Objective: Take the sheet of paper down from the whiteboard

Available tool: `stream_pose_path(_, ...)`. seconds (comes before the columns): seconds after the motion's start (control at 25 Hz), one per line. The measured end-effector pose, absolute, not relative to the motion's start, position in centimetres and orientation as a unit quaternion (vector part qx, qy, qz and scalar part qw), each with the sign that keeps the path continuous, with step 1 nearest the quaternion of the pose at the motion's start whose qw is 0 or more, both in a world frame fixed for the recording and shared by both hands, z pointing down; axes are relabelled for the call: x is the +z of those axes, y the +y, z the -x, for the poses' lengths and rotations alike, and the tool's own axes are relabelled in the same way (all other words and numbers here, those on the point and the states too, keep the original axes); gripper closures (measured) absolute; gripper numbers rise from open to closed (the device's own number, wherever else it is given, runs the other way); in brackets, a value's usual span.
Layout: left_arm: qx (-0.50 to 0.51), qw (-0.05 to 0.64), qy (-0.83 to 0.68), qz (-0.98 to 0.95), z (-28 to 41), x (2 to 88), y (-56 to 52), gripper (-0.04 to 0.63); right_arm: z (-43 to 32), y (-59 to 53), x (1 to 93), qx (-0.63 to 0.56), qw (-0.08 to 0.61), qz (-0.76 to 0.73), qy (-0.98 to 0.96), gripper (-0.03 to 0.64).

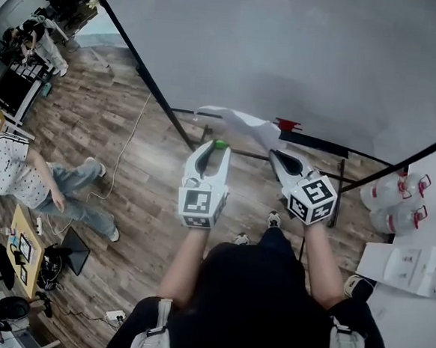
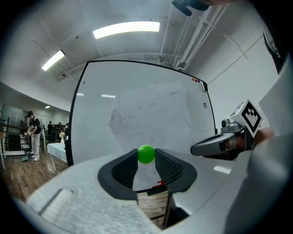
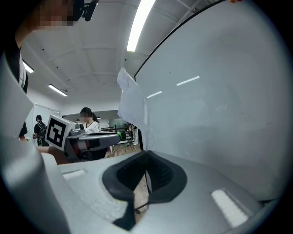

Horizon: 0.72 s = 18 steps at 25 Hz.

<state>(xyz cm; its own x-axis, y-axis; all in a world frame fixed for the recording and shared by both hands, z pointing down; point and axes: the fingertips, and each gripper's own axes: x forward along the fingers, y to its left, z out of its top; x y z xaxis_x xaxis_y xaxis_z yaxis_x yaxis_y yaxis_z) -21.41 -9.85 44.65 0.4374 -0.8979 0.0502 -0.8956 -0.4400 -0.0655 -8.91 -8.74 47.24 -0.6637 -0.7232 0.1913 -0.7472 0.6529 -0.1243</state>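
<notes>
Now left gripper (image 2: 146,160) clasps round green ball (image 2: 146,154), right gripper (image 3: 145,172) limp paper (image 3: 132,107).

Bright even light from ceiling tubes (image 2: 126,29) above the left claw (image 2: 146,154), glare streaks on the whiteboard (image 2: 94,119) ahead, fisheye-warped dark corners.

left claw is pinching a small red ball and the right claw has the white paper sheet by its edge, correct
Not quite: the small ball in the left claw is green, not red, as the left gripper view shows. The right claw does grip the white paper sheet by its edge.
</notes>
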Motion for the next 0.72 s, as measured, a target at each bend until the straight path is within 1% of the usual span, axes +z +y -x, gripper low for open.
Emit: stream_pose_path(0.72,-0.041,0.016,0.52,0.853,21.94,44.47,-10.19,0.466,9.69,-9.06,47.37,0.11,0.056,-0.406,-0.905,0.614)
